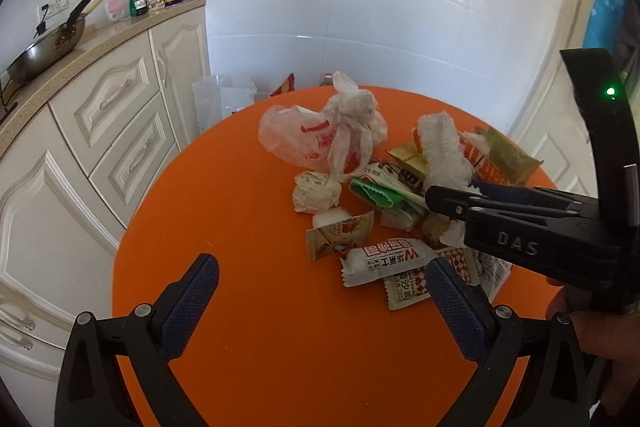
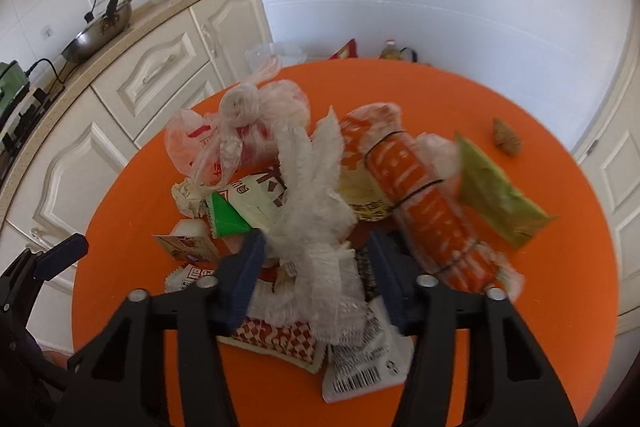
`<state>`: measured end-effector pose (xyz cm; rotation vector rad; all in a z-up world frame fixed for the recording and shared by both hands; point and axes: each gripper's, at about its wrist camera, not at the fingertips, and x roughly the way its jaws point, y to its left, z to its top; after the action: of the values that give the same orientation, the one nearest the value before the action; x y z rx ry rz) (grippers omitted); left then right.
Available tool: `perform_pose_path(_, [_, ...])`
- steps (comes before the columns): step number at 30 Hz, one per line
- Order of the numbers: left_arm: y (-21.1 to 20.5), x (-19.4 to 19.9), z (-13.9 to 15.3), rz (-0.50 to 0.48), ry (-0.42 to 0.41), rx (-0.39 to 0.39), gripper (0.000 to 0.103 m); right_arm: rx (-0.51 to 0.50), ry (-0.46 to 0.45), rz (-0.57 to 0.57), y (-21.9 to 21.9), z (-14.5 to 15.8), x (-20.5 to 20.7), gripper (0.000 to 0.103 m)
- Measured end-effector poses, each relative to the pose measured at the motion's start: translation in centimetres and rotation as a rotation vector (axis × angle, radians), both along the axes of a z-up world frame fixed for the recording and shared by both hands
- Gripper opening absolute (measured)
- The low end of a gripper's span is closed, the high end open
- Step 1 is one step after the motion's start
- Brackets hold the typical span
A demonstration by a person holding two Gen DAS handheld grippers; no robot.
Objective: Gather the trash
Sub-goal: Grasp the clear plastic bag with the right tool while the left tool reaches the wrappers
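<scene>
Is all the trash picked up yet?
Barely started. Nothing looks collected: the trash pile lies on the orange table. The right gripper has its fingers closed on a crumpled white tissue; the left gripper is open and empty. Everything else is left.

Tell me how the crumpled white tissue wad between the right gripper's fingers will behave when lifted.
The crumpled white tissue wad looks soft and loosely bunched, so it will probably squash and droop. It seems light for its size. Its frayed edges may tear or drag neighbouring wrappers.
</scene>
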<state>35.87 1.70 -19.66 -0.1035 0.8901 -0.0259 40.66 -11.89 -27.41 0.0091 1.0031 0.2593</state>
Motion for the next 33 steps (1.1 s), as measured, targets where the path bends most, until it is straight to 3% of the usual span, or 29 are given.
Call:
perform_pose_path(3, [-0.8,1.8,-0.9,-0.011,0.02,-0.005,0.102,0.036,0.002,-0.003,-0.9,-0.3,-0.2,0.022])
perform_pose_path(9, [-1.9,4.5,-3.5,-0.043,0.062,0.008,0.102,0.126,0.004,-0.034,-3.6,0.3,-2.1,0.022])
perform_pose_path(19, [-4.4,9.9,-7.4,-0.118,0.109,0.044,0.1,0.151,-0.014,-0.059,-5.6,1.4,-4.6,0.022])
perform_pose_path(21, [-4.3,11.2,-7.8,-0.133,0.102,0.029,0.093,0.154,-0.014,-0.067,-5.8,1.4,-4.7,0.022])
perform_pose_path(23, [-4.0,12.2,-7.9,-0.147,0.098,0.007,0.073,0.159,-0.013,-0.071,-6.0,1.4,-4.9,0.022])
perform_pose_path(26, [-3.7,13.7,-8.2,-0.162,0.099,-0.009,0.053,0.166,-0.014,-0.074,-6.4,1.4,-5.0,0.022])
perform_pose_path(27, [-3.6,14.2,-8.3,-0.162,0.098,-0.008,0.051,0.168,-0.013,-0.075,-6.4,1.4,-4.9,0.022])
perform_pose_path(29, [-2.9,15.1,-8.7,-0.158,0.095,-0.026,0.034,0.173,-0.012,-0.076,-6.4,1.4,-5.0,0.022])
perform_pose_path(33, [-0.7,16.7,-9.5,-0.139,0.106,-0.084,0.019,0.174,-0.011,-0.069,-6.4,1.3,-5.1,0.022])
